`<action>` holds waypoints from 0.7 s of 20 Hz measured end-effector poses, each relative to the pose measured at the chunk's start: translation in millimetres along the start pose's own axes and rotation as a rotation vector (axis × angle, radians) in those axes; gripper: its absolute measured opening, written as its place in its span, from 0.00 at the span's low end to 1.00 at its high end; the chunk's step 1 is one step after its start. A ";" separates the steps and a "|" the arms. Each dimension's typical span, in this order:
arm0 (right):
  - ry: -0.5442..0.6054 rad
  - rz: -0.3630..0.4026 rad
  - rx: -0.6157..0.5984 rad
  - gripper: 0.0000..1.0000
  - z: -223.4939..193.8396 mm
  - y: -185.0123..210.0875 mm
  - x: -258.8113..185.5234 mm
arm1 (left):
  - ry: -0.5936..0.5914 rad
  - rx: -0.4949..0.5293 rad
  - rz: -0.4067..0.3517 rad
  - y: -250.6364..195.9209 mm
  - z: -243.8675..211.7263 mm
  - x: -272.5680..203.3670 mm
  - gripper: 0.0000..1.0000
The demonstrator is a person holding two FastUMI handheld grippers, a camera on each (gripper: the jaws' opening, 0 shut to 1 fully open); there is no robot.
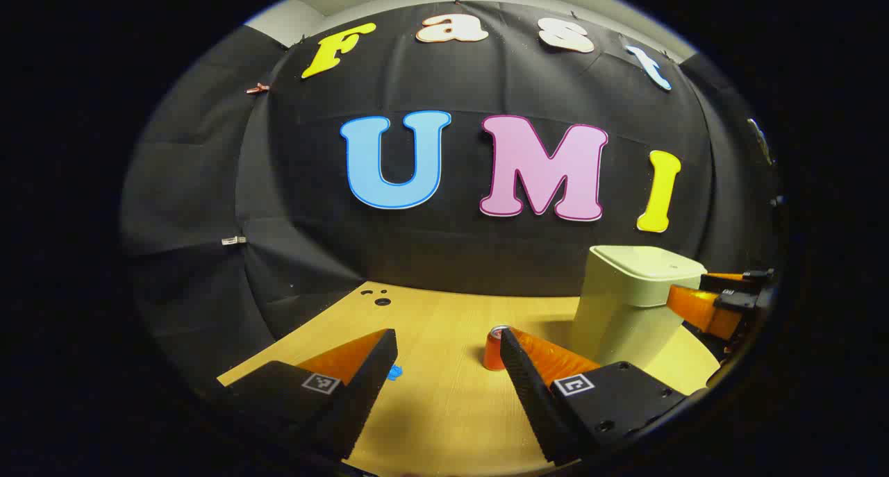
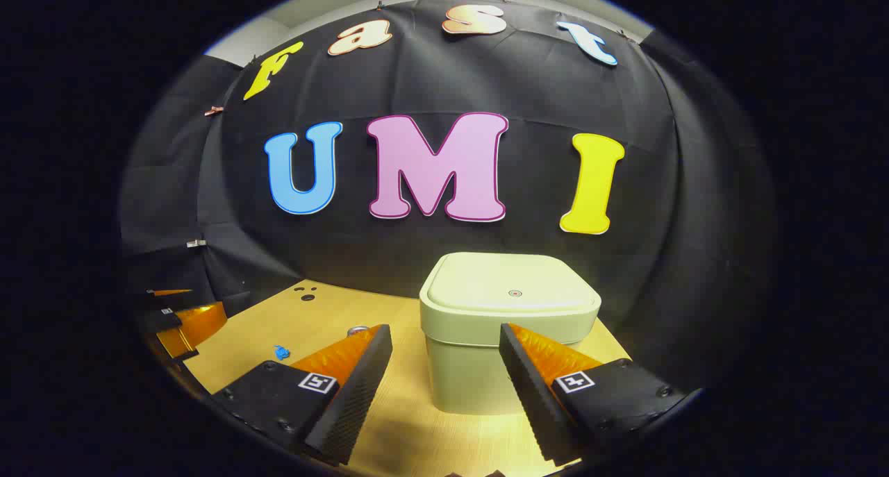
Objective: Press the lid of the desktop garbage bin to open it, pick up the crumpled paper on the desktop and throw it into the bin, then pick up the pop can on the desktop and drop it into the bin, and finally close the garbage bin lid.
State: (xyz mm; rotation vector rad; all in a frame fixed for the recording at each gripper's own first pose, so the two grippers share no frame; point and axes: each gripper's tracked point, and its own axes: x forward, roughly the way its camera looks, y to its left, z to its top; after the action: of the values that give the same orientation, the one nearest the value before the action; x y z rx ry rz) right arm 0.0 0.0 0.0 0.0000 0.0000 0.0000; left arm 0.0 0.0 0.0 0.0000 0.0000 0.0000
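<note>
In the right gripper view, the garbage bin (image 2: 509, 331), a pale rounded-square plastic box with its smooth lid (image 2: 512, 289) shut, is seen at centre frame, straight ahead of the right gripper (image 2: 444, 369), whose jaws stand apart and empty. This gripper is judged nearer for the press. In the left gripper view, the pop can (image 1: 494, 349) stands upright at lower centre on the wooden desktop (image 1: 444, 400), beside the spread, empty left gripper (image 1: 448, 369); a small blue scrap (image 1: 394, 372), perhaps the paper, lies lower left.

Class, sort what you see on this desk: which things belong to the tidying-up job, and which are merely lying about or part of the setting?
Part of the job:
- bin, lid shut
- pop can
- crumpled paper, blue
- left gripper, open
- right gripper, open, facing the bin

Just there:
- desk
- holes in the desk's far corner
- black cloth wall
</note>
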 end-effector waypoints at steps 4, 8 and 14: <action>0.010 -0.014 0.003 0.98 -3.0 7.3 -1.8 | 0.011 0.038 -0.016 6.8 -8.2 5.9 0.96; 0.014 -0.038 0.005 0.98 -4.6 8.7 -2.0 | 0.019 0.048 -0.059 2.7 -11.3 12.5 0.95; 0.016 -0.068 0.005 0.98 -4.8 1.4 -5.6 | 0.024 0.058 -0.096 -4.8 -13.5 22.7 0.95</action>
State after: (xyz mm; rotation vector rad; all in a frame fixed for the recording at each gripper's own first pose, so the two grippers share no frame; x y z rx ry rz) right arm -5.6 1.4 -4.8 0.0055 0.0165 -0.0677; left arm 22.7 -4.8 -13.5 0.0583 0.0236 -0.0964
